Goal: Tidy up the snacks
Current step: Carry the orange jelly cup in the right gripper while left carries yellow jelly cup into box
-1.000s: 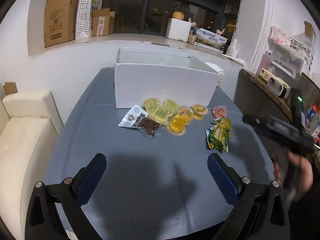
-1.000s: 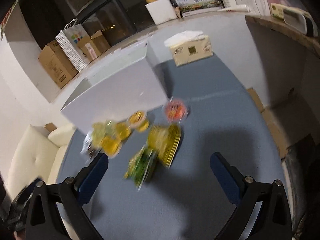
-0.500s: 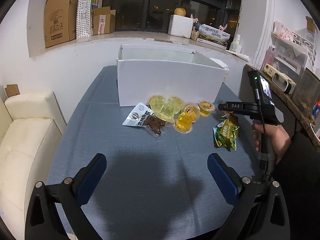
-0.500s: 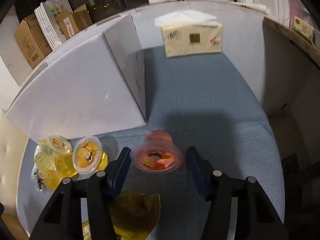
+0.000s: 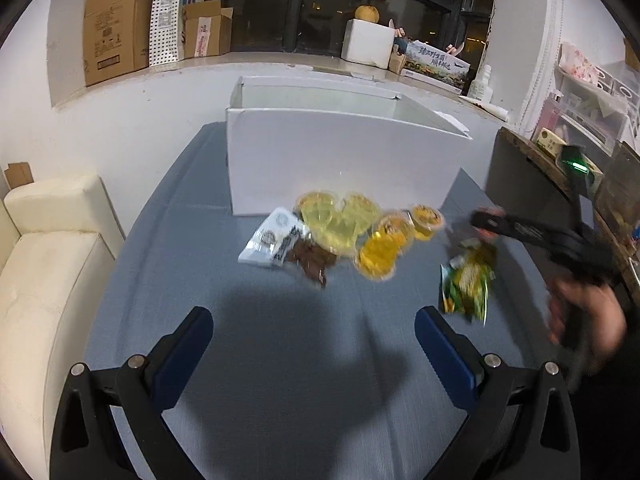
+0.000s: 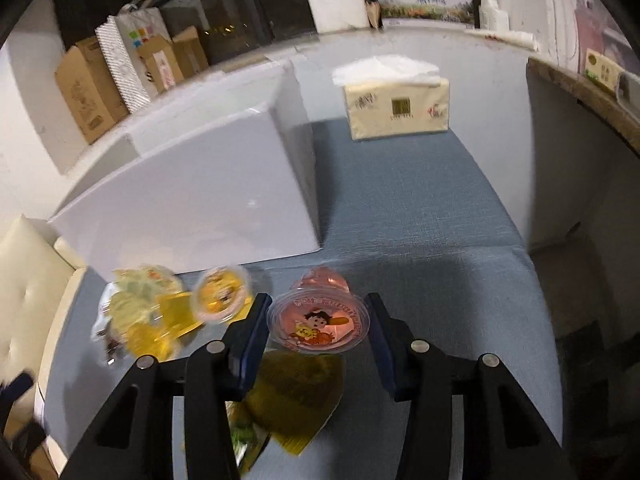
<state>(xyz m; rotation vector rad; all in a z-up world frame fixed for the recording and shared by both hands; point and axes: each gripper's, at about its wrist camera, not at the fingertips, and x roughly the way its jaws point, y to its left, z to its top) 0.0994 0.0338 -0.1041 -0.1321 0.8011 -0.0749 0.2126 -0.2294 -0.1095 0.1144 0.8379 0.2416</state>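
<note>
A pink jelly cup [image 6: 319, 322] sits between the fingers of my right gripper [image 6: 318, 330], which is shut on it, just above the blue table. The right gripper also shows in the left wrist view [image 5: 486, 220], blurred. Yellow jelly cups [image 5: 384, 240] [image 6: 220, 294], a white and brown snack packet [image 5: 276, 242] and a green and yellow snack bag [image 5: 466, 280] [image 6: 296, 392] lie in front of the open white box [image 5: 344, 164] [image 6: 200, 208]. My left gripper [image 5: 314, 344] is open and empty, well short of the snacks.
A tissue box [image 6: 396, 110] stands at the far end of the blue table [image 5: 280, 360]. A cream sofa [image 5: 44, 264] is on the left. A dark shelf unit [image 5: 532, 184] stands on the right. Cardboard boxes [image 5: 116, 24] sit on the window ledge.
My right gripper has closed on the pink jelly cup and lifted it slightly. The left gripper has stayed open with little movement.
</note>
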